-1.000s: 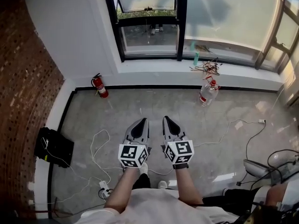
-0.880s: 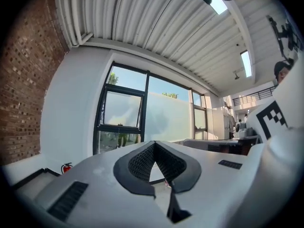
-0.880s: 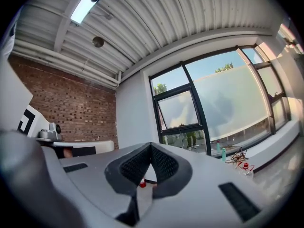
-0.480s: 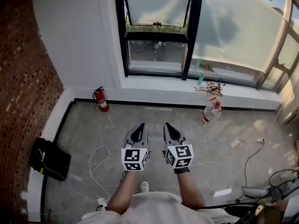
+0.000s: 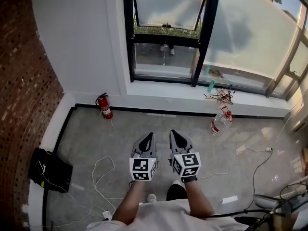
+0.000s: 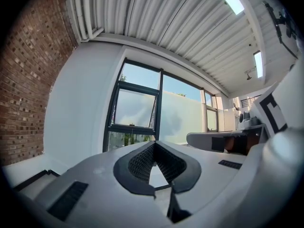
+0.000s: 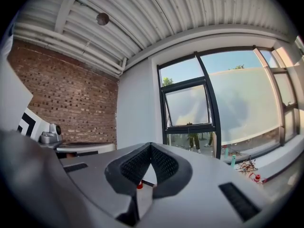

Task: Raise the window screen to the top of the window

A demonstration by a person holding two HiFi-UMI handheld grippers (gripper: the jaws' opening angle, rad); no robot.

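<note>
The black-framed window (image 5: 199, 32) stands ahead over a white sill. Its small tilting sash (image 5: 166, 6) has a frosted pane and a handle on its lower bar, and it also shows in the left gripper view (image 6: 135, 109) and the right gripper view (image 7: 187, 106). My left gripper (image 5: 149, 136) and right gripper (image 5: 173, 134) are held side by side above the floor, well short of the window and pointing level at it. In both, the jaws meet at the tips with nothing between them. The left gripper (image 6: 154, 144) and right gripper (image 7: 150, 145) both look shut in their own views too.
A red fire extinguisher (image 5: 104, 106) leans at the wall's foot on the left. A plastic bottle (image 5: 220, 121) stands on the floor to the right, with tangled wires (image 5: 220, 96) on the sill above. White cables (image 5: 103, 174) and a black bag (image 5: 49, 163) lie on the floor. A brick wall (image 5: 24, 81) is on the left.
The person has walked nearer the window, carrying both grippers forward together. More of the window's upper part shows now. Both grippers stay shut and empty.
</note>
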